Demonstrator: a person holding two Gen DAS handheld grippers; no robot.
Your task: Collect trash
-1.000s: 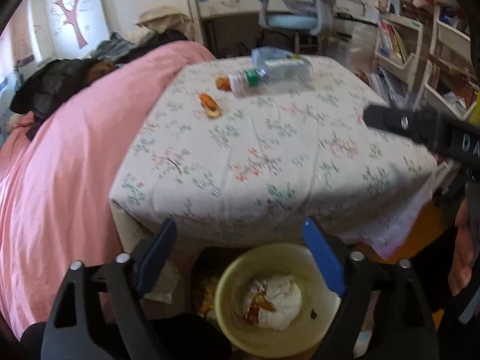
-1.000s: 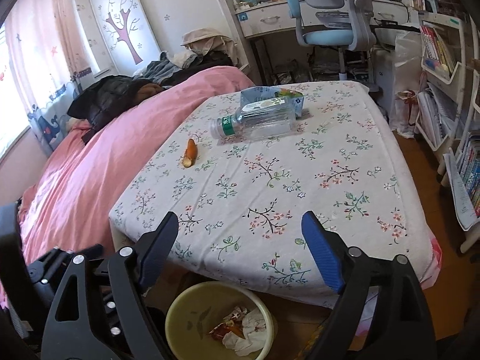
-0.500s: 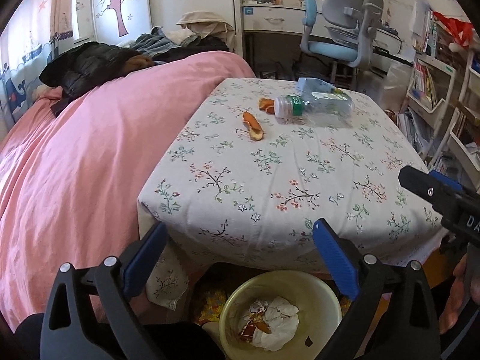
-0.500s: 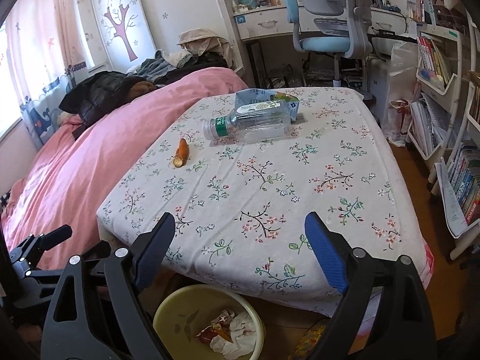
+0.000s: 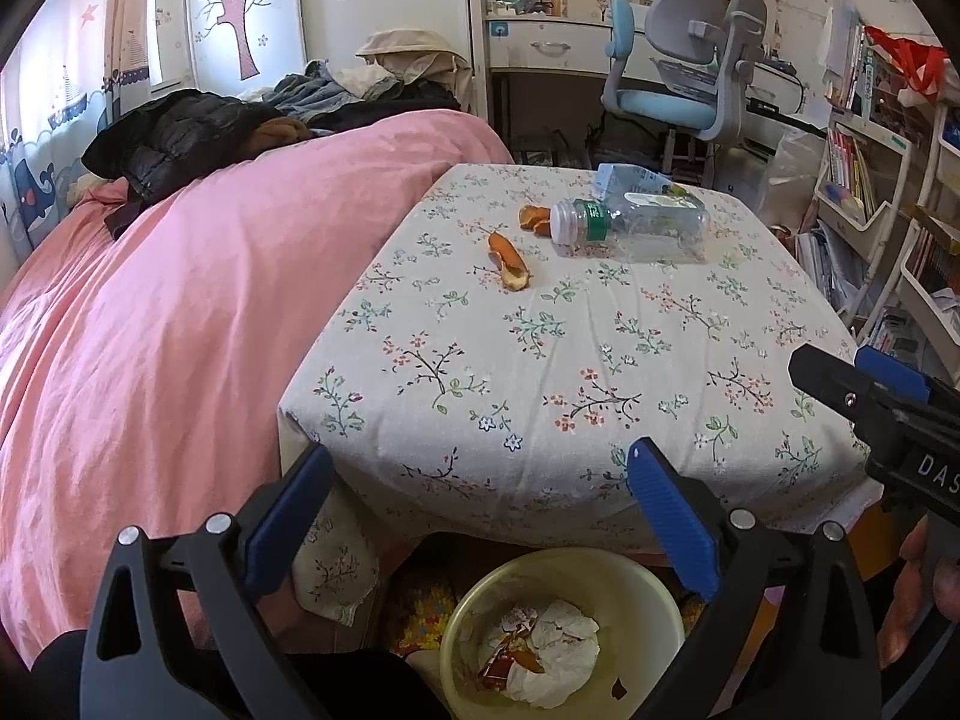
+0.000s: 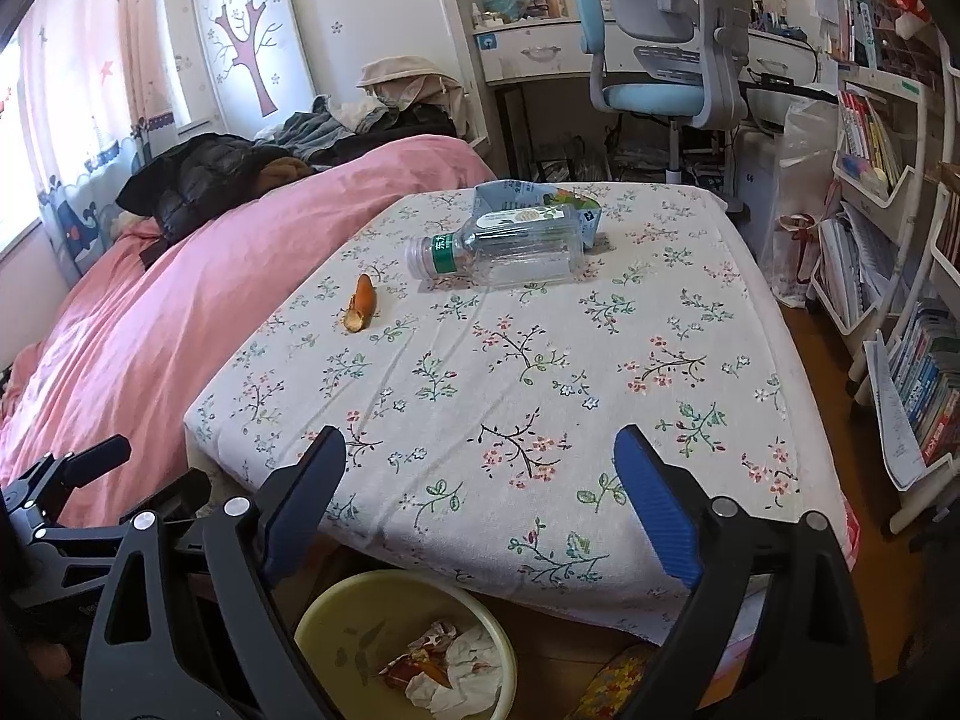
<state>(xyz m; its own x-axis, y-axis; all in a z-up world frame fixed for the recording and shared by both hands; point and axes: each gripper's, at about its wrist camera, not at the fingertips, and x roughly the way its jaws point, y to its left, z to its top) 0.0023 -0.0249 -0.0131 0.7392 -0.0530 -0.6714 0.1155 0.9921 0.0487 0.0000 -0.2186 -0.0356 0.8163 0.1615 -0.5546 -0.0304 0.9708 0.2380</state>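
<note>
A cluttered bedroom held a pink-covered bed on the left and, beside it, a surface under a floral cloth. On that cloth lay, from left to right, an orange peel strip, a second peel piece touching the cap of a clear plastic bottle on its side, and a flattened blue carton behind the bottle. Below the near edge stood a yellow bin holding crumpled paper and wrappers. The left gripper hung above the bin, jaws wide apart and empty. The right gripper was opening, nothing between its jaws.
</note>
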